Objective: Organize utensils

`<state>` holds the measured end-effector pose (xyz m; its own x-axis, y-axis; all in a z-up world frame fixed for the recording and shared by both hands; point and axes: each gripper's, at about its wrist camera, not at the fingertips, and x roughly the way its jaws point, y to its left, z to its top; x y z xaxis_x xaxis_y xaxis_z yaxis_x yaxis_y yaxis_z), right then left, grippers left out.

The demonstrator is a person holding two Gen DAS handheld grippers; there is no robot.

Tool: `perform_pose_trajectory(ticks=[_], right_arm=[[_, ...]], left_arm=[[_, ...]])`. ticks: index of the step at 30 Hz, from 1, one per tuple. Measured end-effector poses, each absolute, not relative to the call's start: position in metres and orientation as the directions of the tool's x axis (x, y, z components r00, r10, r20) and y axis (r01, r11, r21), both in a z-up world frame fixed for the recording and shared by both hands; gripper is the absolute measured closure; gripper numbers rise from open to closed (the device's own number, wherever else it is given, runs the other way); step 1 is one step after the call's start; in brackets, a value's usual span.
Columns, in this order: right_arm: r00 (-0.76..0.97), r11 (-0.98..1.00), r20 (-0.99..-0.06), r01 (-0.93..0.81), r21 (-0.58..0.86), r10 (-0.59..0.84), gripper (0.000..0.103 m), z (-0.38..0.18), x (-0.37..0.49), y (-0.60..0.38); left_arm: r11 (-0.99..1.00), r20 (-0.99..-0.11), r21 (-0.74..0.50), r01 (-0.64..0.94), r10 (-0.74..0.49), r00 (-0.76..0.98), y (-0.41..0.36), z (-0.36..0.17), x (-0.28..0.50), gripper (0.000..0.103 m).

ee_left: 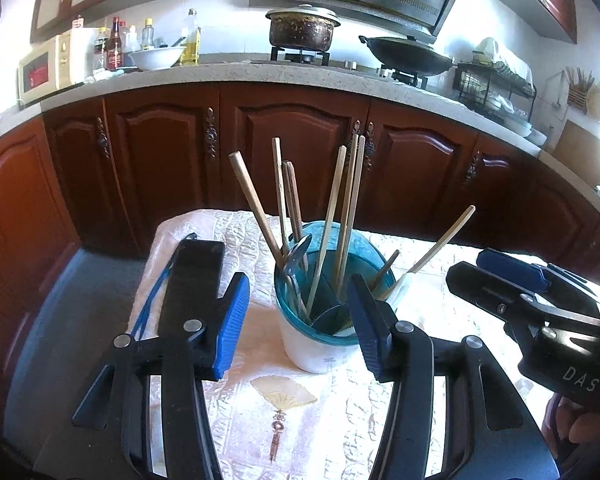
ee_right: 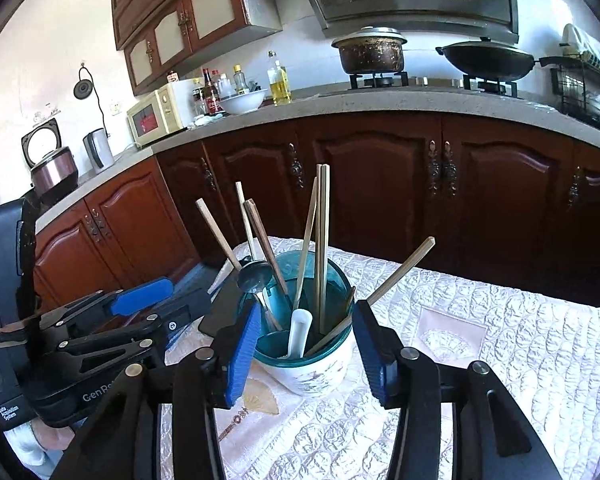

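A white utensil holder (ee_left: 316, 348) (ee_right: 320, 372) with a teal insert stands on the quilted tablecloth (ee_left: 340, 420) (ee_right: 500, 340). Several wooden chopsticks (ee_left: 332, 216) (ee_right: 322, 240), metal spoons (ee_left: 296, 264) (ee_right: 256, 274) and a white spoon (ee_left: 400, 286) (ee_right: 300, 332) stand in it. My left gripper (ee_left: 298, 324) (ee_right: 180, 300) is open and empty, just short of the holder on its left side. To the holder's right is my right gripper (ee_right: 306, 354) (ee_left: 468, 268), also open and empty. No pad touches the holder.
A flat black device (ee_left: 192, 280) with a blue cord lies on the cloth left of the holder. Dark wooden cabinets (ee_left: 292, 152) under a stone counter (ee_left: 236, 76) run behind the table, carrying a pot (ee_left: 302, 30), a wok (ee_left: 410, 54) and a microwave (ee_left: 44, 72).
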<state>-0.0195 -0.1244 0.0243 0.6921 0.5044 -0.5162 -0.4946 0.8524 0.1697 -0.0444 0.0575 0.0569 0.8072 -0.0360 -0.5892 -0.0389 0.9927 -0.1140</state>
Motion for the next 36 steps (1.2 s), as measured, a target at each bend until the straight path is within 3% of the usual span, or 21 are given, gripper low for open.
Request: perform_pose_trajectory(ticks=[36], right_arm=[[0.712,0.88,-0.532,-0.45,0.156,0.458,0.047,0.029,-0.024,-0.117]], left_arm=[[0.993,-0.556,-0.043,-0.11,0.068,0.828,0.057,0.059,-0.056,0.053]])
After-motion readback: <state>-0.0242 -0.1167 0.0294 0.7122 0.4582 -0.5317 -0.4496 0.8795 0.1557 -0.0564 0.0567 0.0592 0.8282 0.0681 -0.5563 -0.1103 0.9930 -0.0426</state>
